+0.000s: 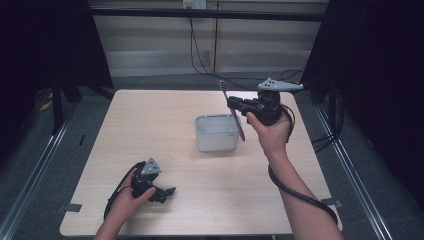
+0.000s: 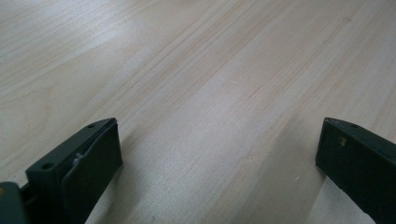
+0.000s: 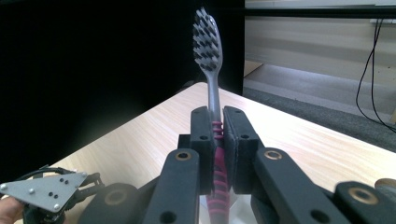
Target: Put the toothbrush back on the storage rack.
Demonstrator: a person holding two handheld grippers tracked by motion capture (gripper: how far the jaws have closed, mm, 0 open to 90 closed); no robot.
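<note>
A toothbrush [image 1: 233, 111] with a grey neck, dark bristles and a pink ribbed handle stands nearly upright, head up, over the right side of a white rectangular tub [image 1: 216, 132]. My right gripper [image 1: 235, 105] is shut on its handle and held above the table. In the right gripper view the toothbrush [image 3: 208, 51] rises between the pads, and my right gripper [image 3: 216, 126] clamps the pink ribbed part. My left gripper [image 1: 169, 192] rests low on the table at the near left, jaws wide apart. In the left gripper view my left gripper [image 2: 219, 144] has bare wood between its fingers.
The wooden table [image 1: 150, 125] stands between dark curtains with grey floor around it. Cables [image 1: 200, 55] hang at the back wall. A cable [image 1: 300, 192] trails along the right forearm. The other gripper's grey plate [image 3: 44, 189] shows low left in the right gripper view.
</note>
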